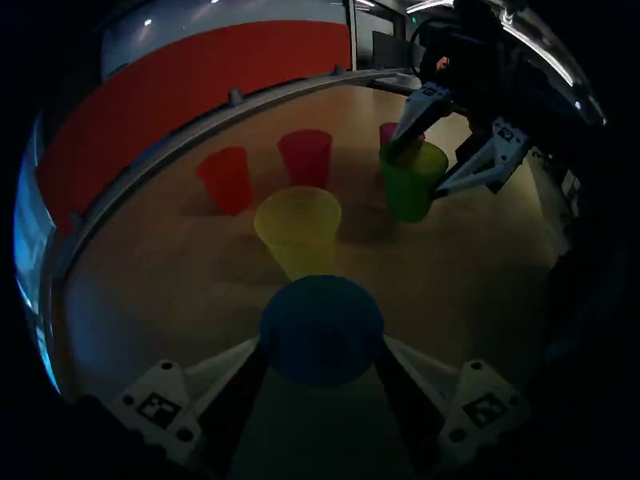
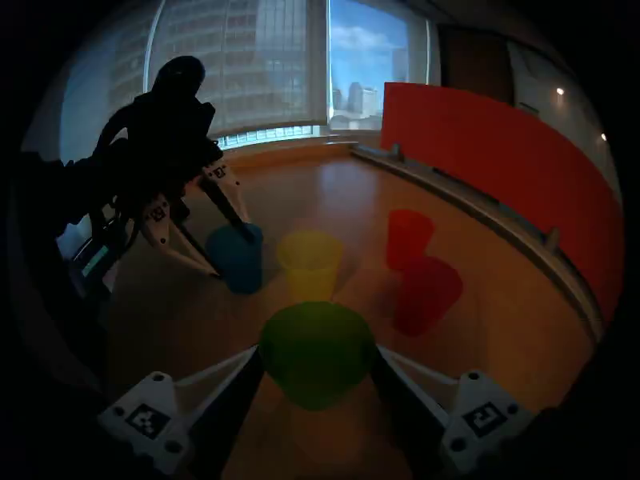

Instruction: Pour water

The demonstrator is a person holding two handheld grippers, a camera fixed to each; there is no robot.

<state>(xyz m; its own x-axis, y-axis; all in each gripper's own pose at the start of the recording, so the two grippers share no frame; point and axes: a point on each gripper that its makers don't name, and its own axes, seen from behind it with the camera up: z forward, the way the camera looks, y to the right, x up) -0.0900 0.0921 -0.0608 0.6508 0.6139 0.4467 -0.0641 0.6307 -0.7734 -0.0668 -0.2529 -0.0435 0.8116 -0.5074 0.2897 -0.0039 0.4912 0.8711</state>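
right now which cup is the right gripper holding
The green cup, clamped in the right gripper. The blue cup sits in the left gripper; the yellow cup and red cups stand free.

Left tool (image 1: 322,348) clamped on blue cup (image 1: 320,316), one finger each side. Right tool (image 2: 318,354) clamped on green cup (image 2: 316,332), same grip. Tools face each other, apart.

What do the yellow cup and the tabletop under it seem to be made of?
The yellow tapered cup looks like translucent plastic, frosted: light glows through its wall. The brown tabletop looks like wood or laminate, smooth with slight sheen: window light reflects off it. Grain is too dim to tell.
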